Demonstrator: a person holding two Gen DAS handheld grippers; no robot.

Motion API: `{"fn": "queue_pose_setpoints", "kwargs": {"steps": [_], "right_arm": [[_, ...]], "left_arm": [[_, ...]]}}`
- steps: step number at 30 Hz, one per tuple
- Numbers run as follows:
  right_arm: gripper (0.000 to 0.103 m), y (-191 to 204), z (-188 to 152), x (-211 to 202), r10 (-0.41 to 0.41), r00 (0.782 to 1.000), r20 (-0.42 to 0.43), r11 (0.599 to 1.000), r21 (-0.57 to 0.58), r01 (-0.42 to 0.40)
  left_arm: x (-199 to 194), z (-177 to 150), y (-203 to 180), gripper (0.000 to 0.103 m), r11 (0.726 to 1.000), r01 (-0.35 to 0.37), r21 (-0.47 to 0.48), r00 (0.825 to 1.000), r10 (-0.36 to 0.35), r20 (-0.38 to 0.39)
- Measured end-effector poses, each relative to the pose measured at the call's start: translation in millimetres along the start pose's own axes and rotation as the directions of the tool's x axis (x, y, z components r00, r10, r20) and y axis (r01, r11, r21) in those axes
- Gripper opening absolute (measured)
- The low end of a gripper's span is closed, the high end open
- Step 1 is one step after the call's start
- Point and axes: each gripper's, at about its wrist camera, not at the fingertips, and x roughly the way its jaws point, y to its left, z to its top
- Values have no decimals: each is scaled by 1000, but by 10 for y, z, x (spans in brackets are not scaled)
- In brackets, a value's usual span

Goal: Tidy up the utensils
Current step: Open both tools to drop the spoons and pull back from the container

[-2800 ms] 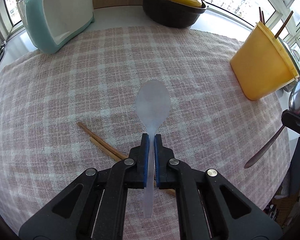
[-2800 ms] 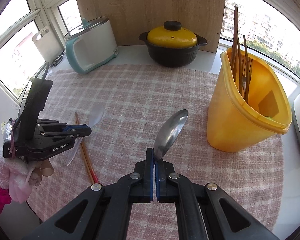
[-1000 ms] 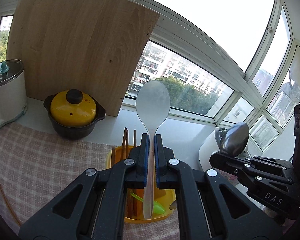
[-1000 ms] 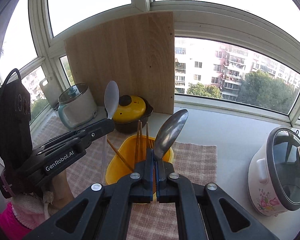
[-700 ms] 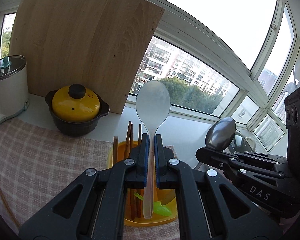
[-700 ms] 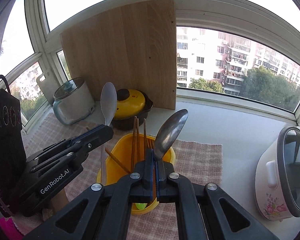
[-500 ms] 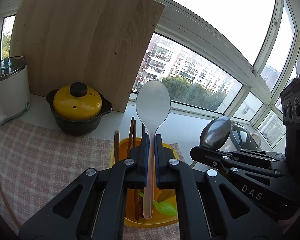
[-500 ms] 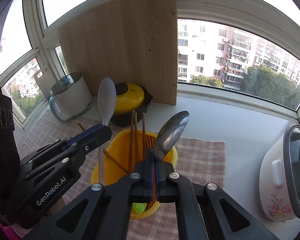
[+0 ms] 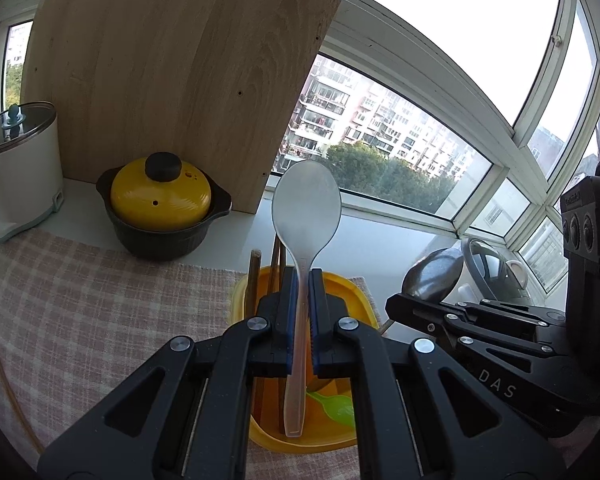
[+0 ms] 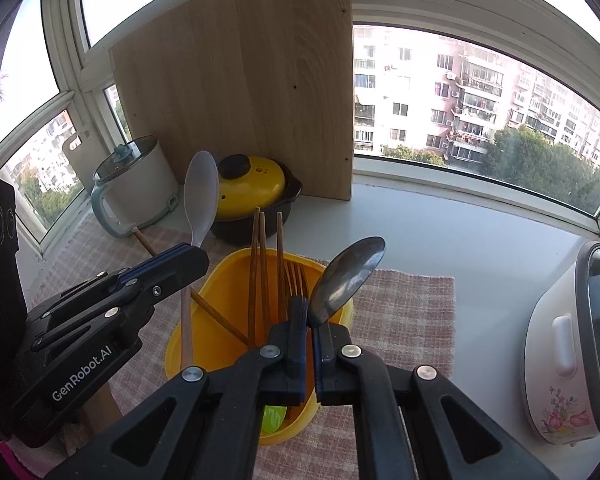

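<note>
Two spoons are in hand. The left gripper [image 9: 301, 316] is clenched on one translucent plastic spoon [image 9: 306, 216], bowl up, its handle tip down inside the yellow holder [image 10: 340, 312]. The right gripper [image 10: 308, 344] grips one metal spoon [image 10: 346, 276], bowl up and tilted right, over the same holder. Both grippers angle downward, side by side. The holder stands near the far edge of the checked cloth [image 9: 80, 292] and contains several wooden chopsticks [image 10: 260, 264], one wooden fork [image 10: 296, 280] and one green spoon [image 9: 332, 402]
</note>
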Motion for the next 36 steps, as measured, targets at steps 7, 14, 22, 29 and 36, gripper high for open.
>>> {"fn": "queue_pose_setpoints", "kwargs": {"steps": [7, 14, 22, 29, 36], "right_arm": [[22, -69, -25, -30, -16, 1000, 9, 1000, 11, 16], [32, -92, -60, -92, -40, 999, 23, 999, 14, 40], [54, -39, -123, -173, -60, 997, 41, 998, 3, 60], [74, 77, -178, -295, -77, 994, 74, 997, -4, 77], [88, 283, -242, -383, -129, 986, 106, 992, 13, 128]], "left_arm": [[-12, 4, 19, 3, 1000, -9, -3, 1000, 9, -17], [-70, -32, 56, 3, 1000, -27, -1, 999, 27, -25], [-178, -68, 79, 3, 999, -48, 1, 998, 48, -29], [-319, -107, 119, 6, 998, -64, 17, 997, 64, -39], [-482, -134, 309, 39, 997, -68, 24, 996, 69, -53]]}}
